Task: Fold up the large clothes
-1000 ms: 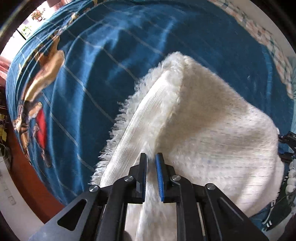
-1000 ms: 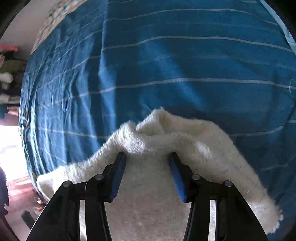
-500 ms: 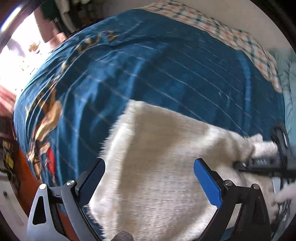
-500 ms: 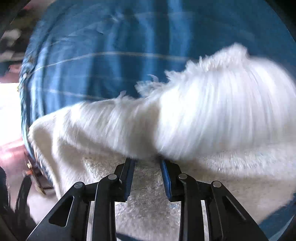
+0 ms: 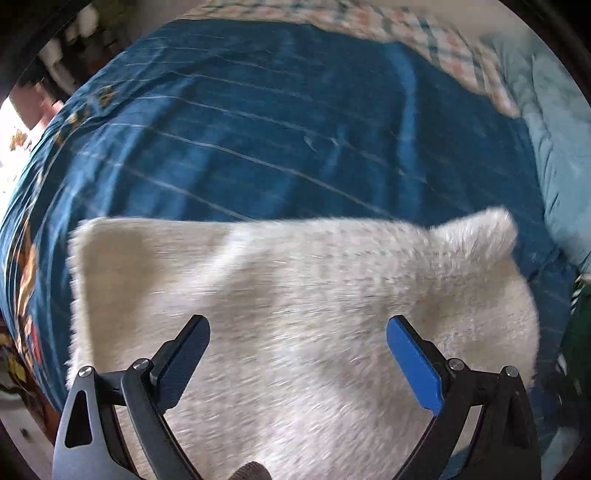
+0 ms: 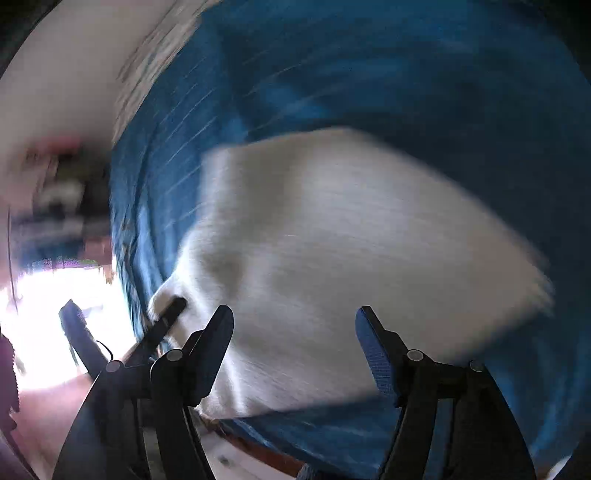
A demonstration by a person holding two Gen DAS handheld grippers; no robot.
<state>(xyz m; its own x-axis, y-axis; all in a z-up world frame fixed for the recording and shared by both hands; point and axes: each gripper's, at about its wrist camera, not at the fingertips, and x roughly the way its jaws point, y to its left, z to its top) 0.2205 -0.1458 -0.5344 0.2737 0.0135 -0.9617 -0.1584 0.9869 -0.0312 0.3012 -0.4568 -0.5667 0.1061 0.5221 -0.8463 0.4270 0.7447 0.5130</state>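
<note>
Both views are motion-blurred. A fluffy white knitted garment (image 5: pixel 303 295) lies in a broad folded slab on a dark blue bedspread with thin pale stripes (image 5: pixel 258 129), close to the near edge of the bed. In the left wrist view its far edge runs roughly straight across the picture, and one corner at the upper right stands up in a small furry peak.

The left gripper (image 5: pixel 297 343) hangs above the garment with its black fingers spread wide; the blue pad on the right-hand finger (image 5: pixel 413 365) is clear of the fabric. Nothing is between the pads, and no cloth is pinched.

The right gripper (image 6: pixel 295 343) is above the garment's near edge; its jaws are opening, and no fabric is caught between them, though the white knit (image 6: pixel 332 240) fills the background in the gap. In the right wrist view a second black finger tip, apparently the left gripper's, lies at the garment's left corner; contact cannot be judged through the blur.

A checked pillow or sheet (image 5: pixel 424 33) lies along the far edge of the bed, and pale blue bedding (image 5: pixel 546 147) sits at the right.
</note>
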